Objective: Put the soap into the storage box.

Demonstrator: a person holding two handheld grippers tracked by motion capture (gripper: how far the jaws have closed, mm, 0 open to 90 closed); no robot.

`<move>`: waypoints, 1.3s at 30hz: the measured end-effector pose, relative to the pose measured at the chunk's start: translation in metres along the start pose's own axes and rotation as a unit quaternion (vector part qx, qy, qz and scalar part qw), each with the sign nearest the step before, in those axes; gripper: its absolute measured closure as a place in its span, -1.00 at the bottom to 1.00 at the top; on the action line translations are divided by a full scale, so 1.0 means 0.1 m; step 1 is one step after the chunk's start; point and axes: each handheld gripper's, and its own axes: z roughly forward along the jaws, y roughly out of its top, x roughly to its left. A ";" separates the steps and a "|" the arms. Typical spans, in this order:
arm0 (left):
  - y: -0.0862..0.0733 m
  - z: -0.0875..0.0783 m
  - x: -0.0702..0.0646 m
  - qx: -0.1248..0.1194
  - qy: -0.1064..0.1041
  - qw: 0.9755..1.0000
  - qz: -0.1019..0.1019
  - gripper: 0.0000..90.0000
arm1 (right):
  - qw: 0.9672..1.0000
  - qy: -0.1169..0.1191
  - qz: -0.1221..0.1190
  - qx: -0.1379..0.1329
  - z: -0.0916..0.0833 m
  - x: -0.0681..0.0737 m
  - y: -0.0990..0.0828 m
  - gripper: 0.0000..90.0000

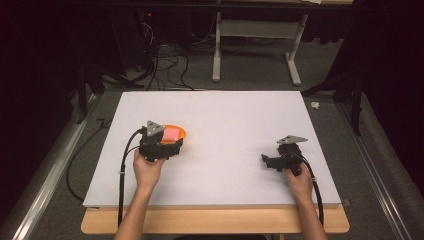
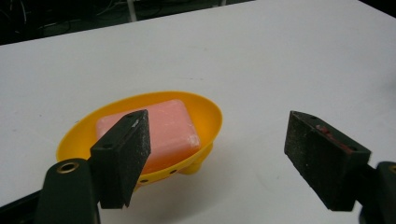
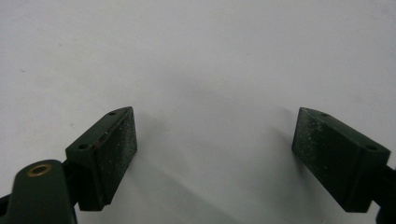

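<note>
1. Pink soap [image 2: 161,130] lies in its yellow dish [image 2: 208,116], centre-left of the left gripper view.
2. Our left gripper [image 2: 229,158] fingers stand apart, empty, soap behind the left finger.
3. Our right gripper [image 3: 224,158], far off on the bench [image 1: 225,115], has its fingers spread too.

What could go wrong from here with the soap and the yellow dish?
The left gripper is open with one jaw overlapping the yellow dish, so a careless move might knock or tip it. The pink soap lies loose inside and could slide out. The dish stands on small feet, so a push at its rim may rock it.
</note>
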 end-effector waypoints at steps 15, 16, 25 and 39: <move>-0.11 -0.06 -0.18 -0.011 -0.040 0.999 0.021 -0.48 | 1.000 0.000 0.000 0.000 0.00 0.00 0.00 -0.67; -0.12 -0.06 -0.20 -0.009 -0.045 0.999 0.023 -0.48 | 1.000 0.000 0.000 0.000 0.00 0.00 0.00 -0.67; -0.19 -0.01 -0.32 0.000 -0.068 0.997 0.036 -0.49 | 1.000 0.000 0.000 0.000 0.00 0.00 0.00 -0.68; -0.29 0.11 -0.45 0.019 -0.108 0.993 0.047 -0.50 | 1.000 0.000 0.000 0.000 0.00 0.00 0.00 -0.67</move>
